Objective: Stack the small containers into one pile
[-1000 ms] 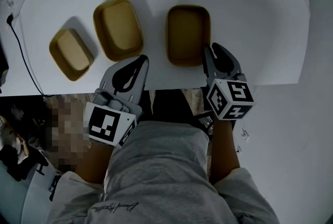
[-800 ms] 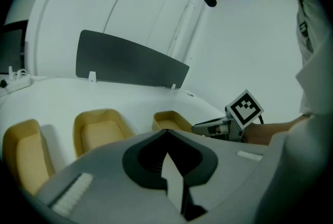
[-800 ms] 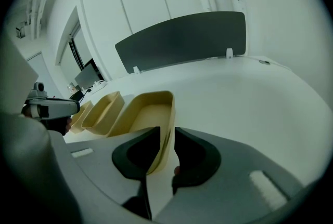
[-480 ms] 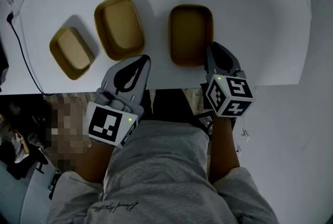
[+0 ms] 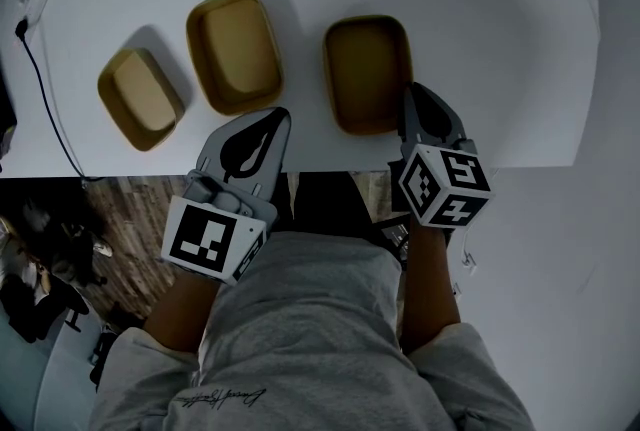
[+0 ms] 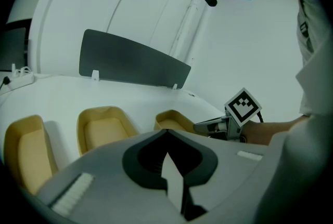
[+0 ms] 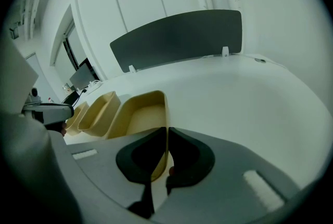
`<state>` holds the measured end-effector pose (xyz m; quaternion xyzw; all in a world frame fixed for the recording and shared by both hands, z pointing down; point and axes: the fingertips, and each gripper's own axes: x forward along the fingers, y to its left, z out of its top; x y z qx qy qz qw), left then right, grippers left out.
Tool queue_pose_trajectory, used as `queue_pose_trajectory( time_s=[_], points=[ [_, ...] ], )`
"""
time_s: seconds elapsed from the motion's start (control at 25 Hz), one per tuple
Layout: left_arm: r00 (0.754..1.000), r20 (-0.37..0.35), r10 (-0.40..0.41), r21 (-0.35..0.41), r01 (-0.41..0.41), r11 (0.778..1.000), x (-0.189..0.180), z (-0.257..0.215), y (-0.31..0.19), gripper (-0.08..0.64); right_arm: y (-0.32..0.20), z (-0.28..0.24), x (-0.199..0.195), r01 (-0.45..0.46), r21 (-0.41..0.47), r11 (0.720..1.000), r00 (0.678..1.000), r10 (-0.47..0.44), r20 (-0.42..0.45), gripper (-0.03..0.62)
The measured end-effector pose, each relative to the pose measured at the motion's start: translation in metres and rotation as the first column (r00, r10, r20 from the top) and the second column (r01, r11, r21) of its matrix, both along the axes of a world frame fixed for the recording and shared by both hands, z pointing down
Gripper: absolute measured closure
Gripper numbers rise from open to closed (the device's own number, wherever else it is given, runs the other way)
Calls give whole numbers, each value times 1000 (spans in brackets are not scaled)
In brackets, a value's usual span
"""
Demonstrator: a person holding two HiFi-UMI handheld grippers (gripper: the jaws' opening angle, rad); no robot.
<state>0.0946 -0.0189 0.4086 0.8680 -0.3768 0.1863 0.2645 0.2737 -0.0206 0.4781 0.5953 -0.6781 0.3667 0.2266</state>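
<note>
Near edge of white table: right gripper, jaws just closing, pinches the near wall of the tan oblong plastic container; left gripper closed, empty. Farther left: second tan tub, smaller tan tub. Grasping step; next, probably lift level, align over neighbour.

Matt, seemingly plastic containers; smooth table

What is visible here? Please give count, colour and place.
rectangular yellow plastic containers: three, yellow, in a row on the table: small left container, middle container, right container
white table: one, white, under the containers
black cable: one, black, table's left edge
grey panel: one, dark grey, upright at the table's far edge
left tool: one, grey, near the middle container, jaws together, empty
right tool: one, grey, jaws just closed onto the right container's right wall
</note>
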Motion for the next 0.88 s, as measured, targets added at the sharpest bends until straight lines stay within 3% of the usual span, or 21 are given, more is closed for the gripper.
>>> queue_pose_trajectory(
  time_s=[0.88],
  points=[
    [999, -25, -41, 29, 42, 999, -26, -19, -1, 558, -12, -41, -20, 2, 59, 998, 1000, -4, 31, 561]
  ],
)
